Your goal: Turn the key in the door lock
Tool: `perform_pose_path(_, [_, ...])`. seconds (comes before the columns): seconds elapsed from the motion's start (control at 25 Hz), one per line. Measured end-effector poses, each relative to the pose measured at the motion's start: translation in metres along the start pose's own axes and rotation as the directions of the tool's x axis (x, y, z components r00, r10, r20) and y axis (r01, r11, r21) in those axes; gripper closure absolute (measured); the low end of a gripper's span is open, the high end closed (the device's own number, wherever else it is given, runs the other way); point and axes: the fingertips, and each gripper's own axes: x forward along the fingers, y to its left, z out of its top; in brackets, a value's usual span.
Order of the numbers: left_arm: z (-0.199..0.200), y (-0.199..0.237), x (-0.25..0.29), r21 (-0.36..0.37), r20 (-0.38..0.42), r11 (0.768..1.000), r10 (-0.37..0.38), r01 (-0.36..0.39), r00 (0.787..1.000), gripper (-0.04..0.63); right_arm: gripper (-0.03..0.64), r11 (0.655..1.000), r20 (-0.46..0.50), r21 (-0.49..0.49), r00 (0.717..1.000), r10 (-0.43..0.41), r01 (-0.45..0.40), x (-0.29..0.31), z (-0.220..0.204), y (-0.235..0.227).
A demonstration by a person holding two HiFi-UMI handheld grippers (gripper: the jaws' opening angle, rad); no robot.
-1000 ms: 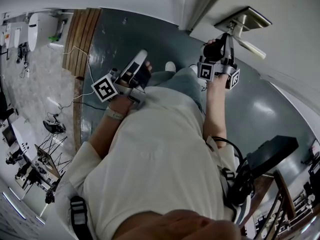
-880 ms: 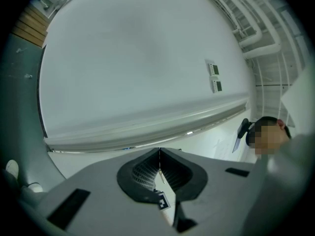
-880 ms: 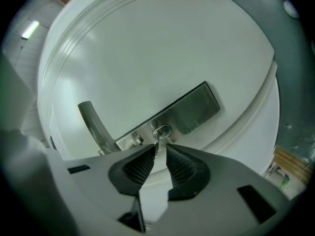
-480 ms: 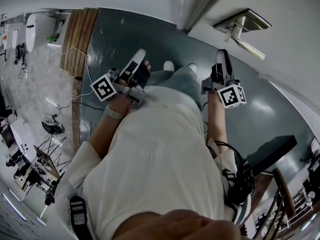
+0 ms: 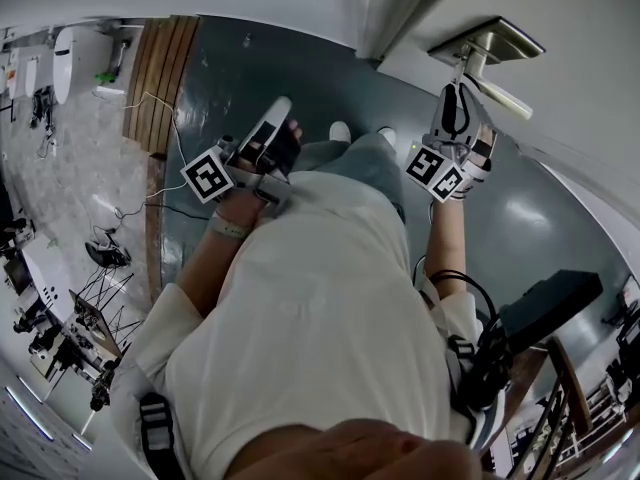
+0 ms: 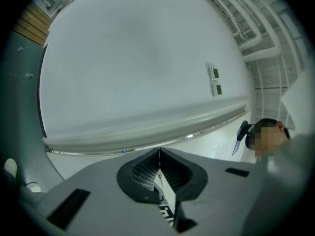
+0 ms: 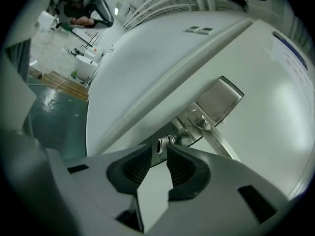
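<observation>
The dark grey-green floor (image 5: pixel 250 78) fills most of the scene below, glossy, with pale wooden boards (image 5: pixel 160 68) along its far edge. At the right stands the white door (image 7: pixel 275 112), its edge running beside the frame.

The person, in a white shirt (image 5: pixel 320 318), stands facing that door with one tool in each hand.

The left tongs (image 6: pixel 159 152) are held out level in front of the body, well apart from the door and aimed at a bare white wall (image 6: pixel 138 63). Their jaws are closed tip to tip and grip nothing. Their marker cube (image 5: pixel 209 176) sits just above the person's wrist in the head view.

The right tongs (image 7: pixel 157 154) are raised to the lock, with their marker cube (image 5: pixel 432 168) turned toward the person. Their jaws have just been opening and now stand partly apart, with the ribbed pads (image 7: pixel 183 170) clear of each other.

The brushed-metal lock plate (image 7: pixel 219 101) is mounted close to the door's edge. The lever handle (image 7: pixel 224 144) juts from it and slants down toward the right in the right gripper view.

Smallest of all is the key (image 7: pixel 164 143). It sits in the lock just below the plate on the side nearest the door's edge, and its silver head sticks out toward the tongs. That head stands right at the mouth of the right tongs, between the two tips. The left tip is close against it and the right tip is a little off it, so the jaws are not pinching it.
</observation>
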Motion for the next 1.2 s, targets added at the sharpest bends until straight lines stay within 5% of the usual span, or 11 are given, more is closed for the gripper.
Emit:
perform_pose_path(0.16, [0.002, -0.002, -0.002, -0.001, 0.010, 1.000, 0.001, -0.001, 1.000, 0.587, 0.523, 0.997, -0.019, -0.076, 1.000, -0.019, 0.018, 0.013, 0.001, 0.003])
perform_pose_path(0.48, [0.004, -0.002, -0.003, -0.018, 0.018, 1.000, 0.001, -0.001, 1.000, 0.586, 0.552, 0.993, -0.027, -0.049, 0.994, -0.108, 0.106, 0.024, 0.004, -0.012])
perform_pose_path(0.64, [0.002, -0.001, -0.003, -0.022, 0.014, 1.000, 0.002, -0.001, 1.000, 0.586, 0.560, 0.988, -0.019, 0.110, 0.994, -0.106, 0.107, 0.024, 0.005, -0.014])
perform_pose_path(0.76, [0.001, 0.000, -0.004, -0.027, 0.013, 1.000, 0.004, -0.003, 1.000, 0.586, 0.560, 0.946, 0.000, 0.314, 0.996, -0.091, 0.086, 0.024, 0.003, -0.016])
perform_pose_path(0.84, [0.000, 0.000, -0.004, -0.028, 0.013, 1.000, 0.004, -0.003, 1.000, 0.586, 0.560, 0.852, 0.034, 0.522, 0.997, -0.070, 0.042, 0.025, 0.003, -0.017])
perform_pose_path(0.96, [0.000, 0.000, -0.004, -0.028, 0.015, 1.000, 0.004, -0.004, 1.000, 0.586, 0.563, 0.538, 0.095, 0.842, 0.994, -0.053, -0.052, 0.025, -0.003, -0.017])
perform_pose_path(1.04, [-0.001, 0.000, -0.004, -0.026, 0.016, 1.000, 0.004, -0.004, 1.000, 0.586, 0.563, 0.332, 0.141, 0.937, 0.987, -0.073, -0.110, 0.024, -0.005, -0.018])
perform_pose_path(1.2, [-0.001, -0.001, -0.003, -0.026, 0.016, 1.000, 0.004, -0.004, 1.000, 0.586, 0.563, 0.000, 0.218, 0.976, 0.969, -0.113, -0.219, 0.023, -0.006, -0.019])
